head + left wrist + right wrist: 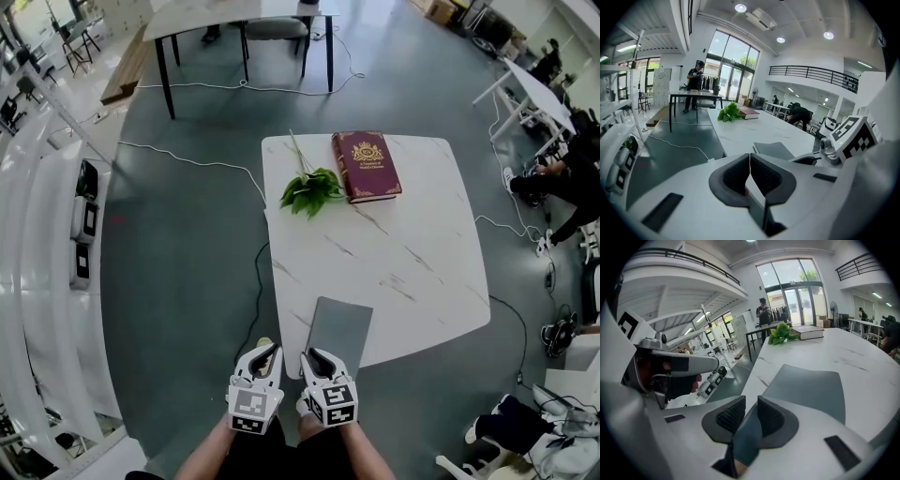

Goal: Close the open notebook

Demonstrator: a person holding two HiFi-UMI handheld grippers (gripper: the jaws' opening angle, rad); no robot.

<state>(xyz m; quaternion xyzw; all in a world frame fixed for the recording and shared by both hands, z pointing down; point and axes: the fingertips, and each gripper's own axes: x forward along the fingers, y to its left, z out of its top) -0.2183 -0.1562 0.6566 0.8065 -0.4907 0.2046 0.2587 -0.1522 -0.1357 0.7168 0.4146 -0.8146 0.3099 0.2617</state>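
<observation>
Two grippers sit side by side at the near edge of the white marble table [422, 253]. On the left, the left gripper [266, 354] hangs just off the table's corner with its pads pressed together and nothing between them. It is clear of the work and is best kept that way.

Just to its right, the right gripper [317, 358] has its jaws a little apart. The near left corner of the grey spiral notebook [342, 328] sits in that gap, and the pads do not appear to press on it. The notebook lies flat with its cover down, right at the table's near edge, so the closing looks done and what remains is to let go cleanly.

To do that well, the jaws should spread wider first. The gripper should then draw straight back toward the person, level with the cover. Any drag could pull the notebook off the edge or lift the cover again.

Well beyond it, to the right, lie a green leafy sprig [309, 192] and a red hardcover book [366, 166], both out of the way.
</observation>
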